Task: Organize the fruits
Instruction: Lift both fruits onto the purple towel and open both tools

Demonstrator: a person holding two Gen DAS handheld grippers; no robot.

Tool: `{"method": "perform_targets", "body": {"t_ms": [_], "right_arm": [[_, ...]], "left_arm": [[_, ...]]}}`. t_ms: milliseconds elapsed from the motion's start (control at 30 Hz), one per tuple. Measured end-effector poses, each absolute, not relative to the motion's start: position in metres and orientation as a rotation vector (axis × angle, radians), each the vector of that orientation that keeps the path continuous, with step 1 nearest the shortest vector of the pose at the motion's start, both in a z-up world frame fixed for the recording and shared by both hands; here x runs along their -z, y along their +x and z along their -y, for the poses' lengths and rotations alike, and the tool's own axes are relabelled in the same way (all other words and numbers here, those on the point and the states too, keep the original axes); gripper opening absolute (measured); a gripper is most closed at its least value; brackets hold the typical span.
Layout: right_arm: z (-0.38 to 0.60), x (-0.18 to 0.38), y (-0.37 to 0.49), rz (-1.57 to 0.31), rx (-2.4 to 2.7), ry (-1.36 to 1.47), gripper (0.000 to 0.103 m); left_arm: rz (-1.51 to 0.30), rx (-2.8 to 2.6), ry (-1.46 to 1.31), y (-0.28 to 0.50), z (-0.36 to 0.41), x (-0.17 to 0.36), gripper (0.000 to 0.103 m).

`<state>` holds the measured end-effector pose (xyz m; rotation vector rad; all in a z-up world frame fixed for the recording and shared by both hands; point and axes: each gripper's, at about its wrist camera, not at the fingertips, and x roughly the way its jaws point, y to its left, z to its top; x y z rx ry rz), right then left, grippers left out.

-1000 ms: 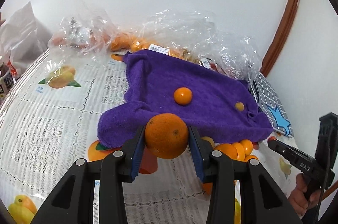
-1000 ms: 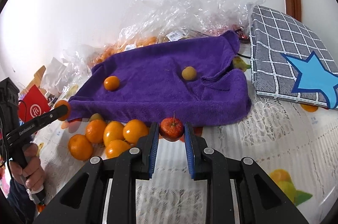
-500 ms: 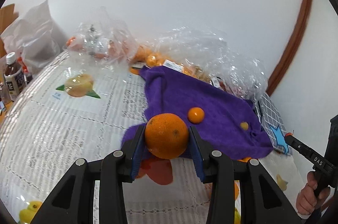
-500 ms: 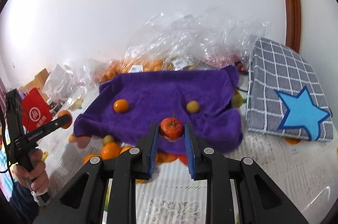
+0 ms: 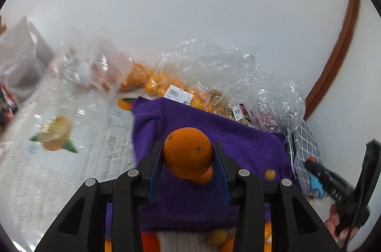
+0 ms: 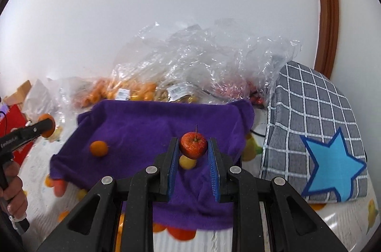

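Note:
My left gripper [image 5: 188, 154] is shut on a large orange [image 5: 187, 152], held above the purple towel [image 5: 238, 145]. A small orange [image 5: 203, 177] lies on the towel just behind it, and a small yellow fruit [image 5: 269, 174] lies to the right. My right gripper [image 6: 193, 149] is shut on a small red apple [image 6: 193, 145] with its stem up, over the same purple towel [image 6: 142, 126]. Under the apple rests a yellow fruit [image 6: 187, 162]; a small orange [image 6: 98, 148] sits on the towel's left. Loose oranges [image 6: 181, 233] lie below the towel's near edge.
Clear plastic bags [image 6: 190, 66] with oranges and other fruit pile against the white wall behind the towel. A grey checked cushion [image 6: 321, 133] with a blue star lies at the right. The other gripper [image 6: 28, 131] and a hand show at the left edge. The tablecloth [image 5: 59, 156] is printed with fruit.
Both grippers have risen and moved forward over the purple towel, still gripping the orange and the apple. The loose oranges have dropped toward the bottom of both views.

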<state>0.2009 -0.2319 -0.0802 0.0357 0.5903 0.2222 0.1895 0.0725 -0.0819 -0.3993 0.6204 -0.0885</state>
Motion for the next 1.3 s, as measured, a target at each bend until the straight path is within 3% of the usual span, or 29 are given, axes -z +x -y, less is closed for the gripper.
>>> {"method": "perform_targets", "body": {"t_ms": [567, 1000, 1300], "right_arm": [[0.238, 0.138, 0.24, -0.777, -0.219, 0.037, 0.024], [0.226, 0.152, 0.24, -0.775, -0.187, -0.058, 0.025], [0.22, 0.152, 0.239, -0.764, -0.212, -0.084, 0.057]], "left_arm": [[-0.676, -0.027, -0.381, 0.241, -0.056, 0.132, 0.039], [-0.69, -0.04, -0.331, 0.242, -0.049, 0.135, 0.039], [-0.694, -0.033, -0.329, 0.243, -0.05, 0.136, 0.039]]}}
